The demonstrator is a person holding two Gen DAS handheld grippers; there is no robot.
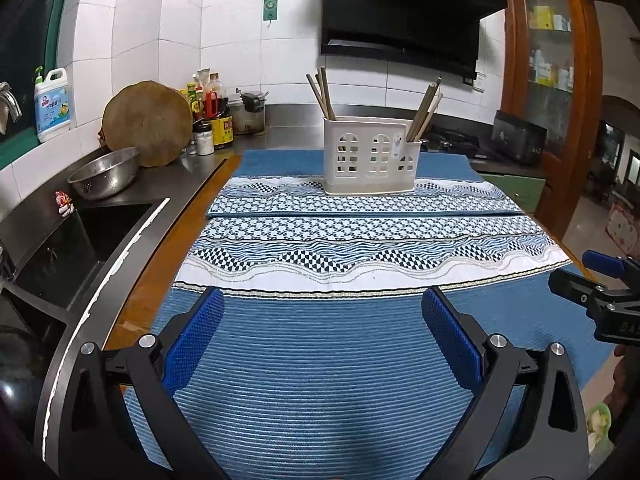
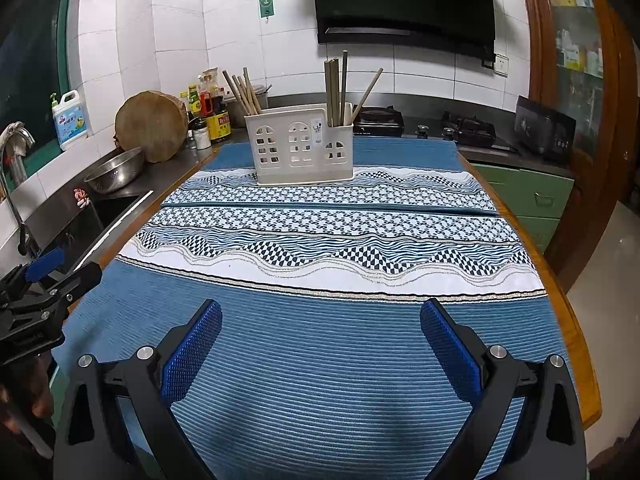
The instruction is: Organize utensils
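Each claw (image 1: 322,304) has black arms, silver screws and blue dimpled pads (image 1: 448,340)

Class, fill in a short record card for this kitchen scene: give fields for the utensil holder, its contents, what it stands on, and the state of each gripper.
holder: white plastic utensil caddy with window-shaped cutouts, upright
contents: chopsticks in left end compartment; chopsticks in right end compartment; middle looks empty
surface: blue patterned placemats on a wooden table
loose utensils on mats: none visible
left gripper: open, empty, over the near mat
right gripper: open, empty, over the near mat
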